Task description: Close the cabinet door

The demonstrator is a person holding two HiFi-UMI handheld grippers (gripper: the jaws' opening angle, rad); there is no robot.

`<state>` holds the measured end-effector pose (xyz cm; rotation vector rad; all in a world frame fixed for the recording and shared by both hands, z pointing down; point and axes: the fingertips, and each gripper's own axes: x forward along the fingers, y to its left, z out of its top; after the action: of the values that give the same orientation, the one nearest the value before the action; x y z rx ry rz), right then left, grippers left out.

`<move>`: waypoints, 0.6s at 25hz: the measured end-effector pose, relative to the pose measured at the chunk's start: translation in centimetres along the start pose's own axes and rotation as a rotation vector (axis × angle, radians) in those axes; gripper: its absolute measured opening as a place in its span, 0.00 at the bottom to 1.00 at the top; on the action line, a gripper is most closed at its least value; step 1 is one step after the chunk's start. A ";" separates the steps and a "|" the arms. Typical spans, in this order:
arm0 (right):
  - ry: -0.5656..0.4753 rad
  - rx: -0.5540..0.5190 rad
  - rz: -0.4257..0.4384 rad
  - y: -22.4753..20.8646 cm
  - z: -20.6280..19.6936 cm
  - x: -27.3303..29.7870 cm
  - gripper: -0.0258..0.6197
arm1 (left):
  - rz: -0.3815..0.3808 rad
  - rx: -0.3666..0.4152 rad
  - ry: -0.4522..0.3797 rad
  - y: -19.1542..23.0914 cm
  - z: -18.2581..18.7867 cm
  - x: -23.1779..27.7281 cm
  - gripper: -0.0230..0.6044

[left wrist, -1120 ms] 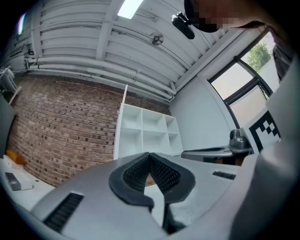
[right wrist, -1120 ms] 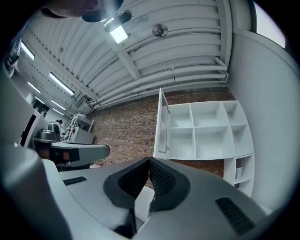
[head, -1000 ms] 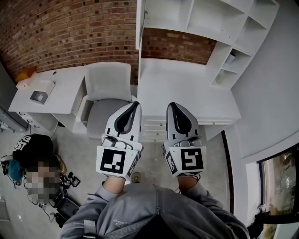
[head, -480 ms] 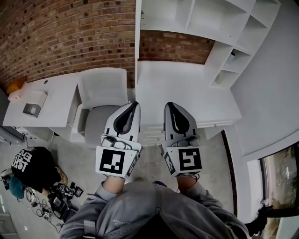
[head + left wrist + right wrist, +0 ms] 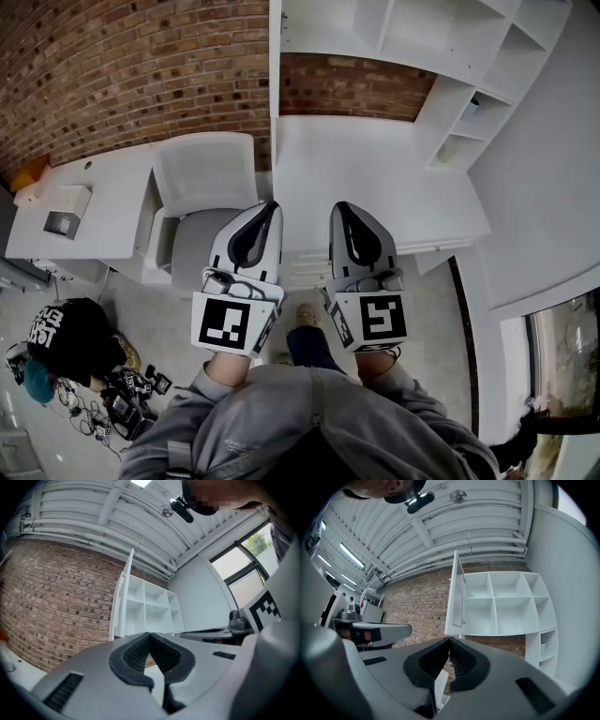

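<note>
A white wall cabinet (image 5: 403, 33) with open cubbies hangs above a white desk (image 5: 375, 178). Its door (image 5: 275, 52) stands wide open, edge-on to me at the cabinet's left side. The door (image 5: 123, 597) also shows in the left gripper view and the door (image 5: 454, 597) in the right gripper view, swung out from the shelves (image 5: 506, 604). My left gripper (image 5: 272, 204) and right gripper (image 5: 338, 206) are held side by side over the desk's front edge, well short of the door. Both are shut with nothing between the pads (image 5: 140, 651) (image 5: 459, 658).
A white chair (image 5: 206, 178) stands left of the desk, against the brick wall (image 5: 131, 66). Further left is a second white desk (image 5: 103, 187) with a small box (image 5: 61, 223). A person in a black cap (image 5: 70, 328) and cables (image 5: 122, 394) are on the floor at left. A window (image 5: 562, 347) is at right.
The desk and cabinet have drawn nearer and shifted slightly in view as I stepped forward. A shoe now shows below the grippers. Both grippers stayed shut, side by side.
</note>
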<state>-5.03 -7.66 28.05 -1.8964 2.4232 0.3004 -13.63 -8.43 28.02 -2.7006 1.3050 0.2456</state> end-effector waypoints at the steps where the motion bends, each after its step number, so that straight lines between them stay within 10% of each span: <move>1: -0.004 0.002 0.004 0.0 -0.1 0.3 0.08 | 0.002 0.001 -0.001 0.2 -0.1 0.2 0.05; 15: -0.053 -0.007 0.100 -2.6 -0.3 9.2 0.08 | 0.059 0.031 -0.044 4.3 0.0 7.4 0.05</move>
<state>-4.77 -17.12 26.58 -1.7490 2.4898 0.3594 -12.49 -16.74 26.29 -2.6190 1.3658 0.2865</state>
